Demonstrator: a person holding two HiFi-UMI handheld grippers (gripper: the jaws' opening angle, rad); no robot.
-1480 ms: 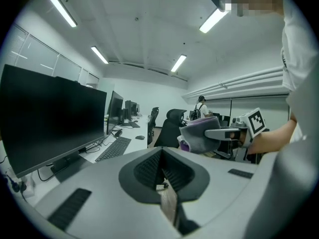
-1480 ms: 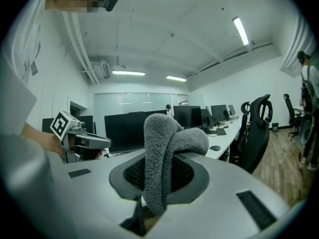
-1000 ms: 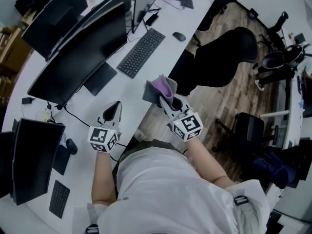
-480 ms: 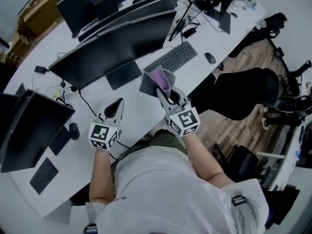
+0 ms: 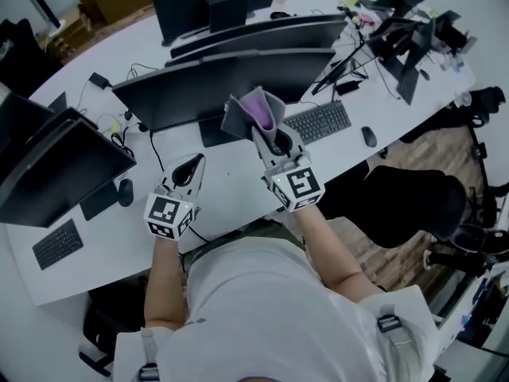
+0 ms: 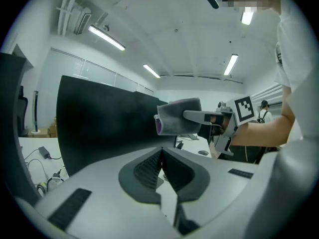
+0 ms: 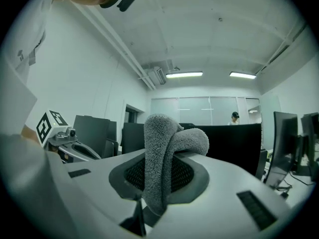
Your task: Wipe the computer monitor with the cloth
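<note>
A wide black monitor (image 5: 227, 82) stands on the white desk (image 5: 238, 177) straight ahead. My right gripper (image 5: 266, 130) is shut on a grey cloth (image 5: 248, 114) with a purple inner side, held just in front of the screen's lower middle. The grey cloth (image 7: 167, 151) bulges up between the jaws in the right gripper view, with the monitor (image 7: 234, 143) behind it. My left gripper (image 5: 189, 171) hovers low over the desk to the left, shut with nothing in it. In the left gripper view the screen (image 6: 107, 121) fills the left, and the cloth (image 6: 177, 117) hangs beside it.
A second monitor (image 5: 56, 165) and a small keyboard (image 5: 57, 243) sit at the left with a mouse (image 5: 126, 192). A black keyboard (image 5: 318, 122) and mouse (image 5: 368, 136) lie right of the cloth. More screens (image 5: 211, 2) stand behind. A black office chair (image 5: 413, 205) is at the right.
The view has swung so the wide monitor now faces me. My right gripper has carried the cloth up and forward to the screen's lower edge. The left gripper stays low and shut.
</note>
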